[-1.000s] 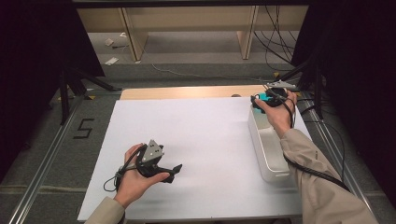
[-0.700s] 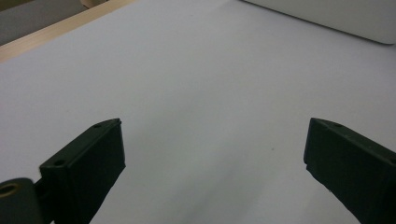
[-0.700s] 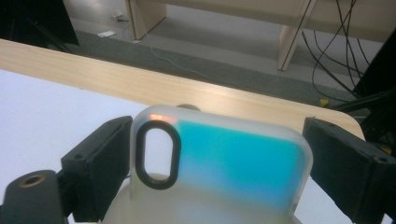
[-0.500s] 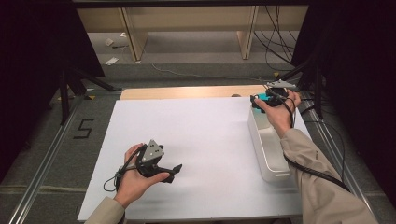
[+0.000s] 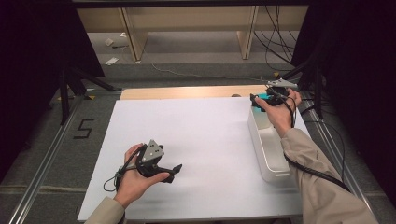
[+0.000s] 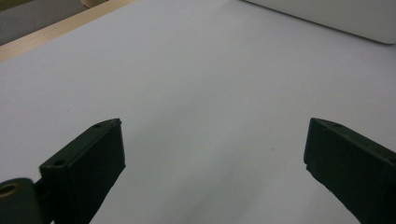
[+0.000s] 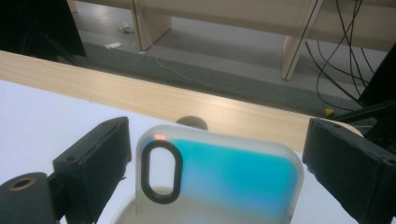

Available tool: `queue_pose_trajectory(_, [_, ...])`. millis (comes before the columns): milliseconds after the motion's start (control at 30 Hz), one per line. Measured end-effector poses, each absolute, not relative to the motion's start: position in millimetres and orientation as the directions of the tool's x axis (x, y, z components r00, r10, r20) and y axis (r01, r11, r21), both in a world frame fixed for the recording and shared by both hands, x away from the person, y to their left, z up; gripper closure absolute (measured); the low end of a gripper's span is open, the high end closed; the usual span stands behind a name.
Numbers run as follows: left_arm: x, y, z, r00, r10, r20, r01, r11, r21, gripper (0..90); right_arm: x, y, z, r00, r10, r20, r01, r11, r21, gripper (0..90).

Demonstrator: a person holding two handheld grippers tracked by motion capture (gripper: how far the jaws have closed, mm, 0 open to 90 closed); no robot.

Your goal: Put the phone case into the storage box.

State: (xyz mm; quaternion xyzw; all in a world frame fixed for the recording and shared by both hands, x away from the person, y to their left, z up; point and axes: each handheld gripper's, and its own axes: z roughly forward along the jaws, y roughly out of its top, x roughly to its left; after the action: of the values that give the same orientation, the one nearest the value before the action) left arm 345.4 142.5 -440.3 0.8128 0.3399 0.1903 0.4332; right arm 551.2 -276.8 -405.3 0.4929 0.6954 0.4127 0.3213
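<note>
Turquoise with a frosted, translucent rim, the phone case (image 7: 219, 177) stands upright between the jaws of the right tongs (image 7: 219, 163), at the far end of the white bin (image 5: 268, 149) that runs along the counter's (image 5: 196, 135) right edge. The jaws have just been opening and now stand wide, with a gap on each side of the case, so nothing presses on it.

It looks like a thin, flexible shell: very light, not fragile, but bendy and probably a little slick on its smooth back. Squeezing it across its width would likely bow it, so a hold across the thickness at the top edge, or on the firmer border near the dark-ringed camera cutout (image 7: 161, 172), seems safer.

Near the counter's front-left corner, the left tongs (image 5: 173, 170) rest in the person's hand, jaws spread wide over bare white surface, holding nothing.
</note>
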Motion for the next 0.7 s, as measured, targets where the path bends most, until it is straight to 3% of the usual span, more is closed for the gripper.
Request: queue_pose_trajectory(700, [345, 142, -440, 0.695, 0.719, 0.014, 0.388, -0.391, 0.835, 4.4, 547, -276, -392, -0.316, 0.948, -0.03, 0.37, 0.153, 0.916, 9.7])
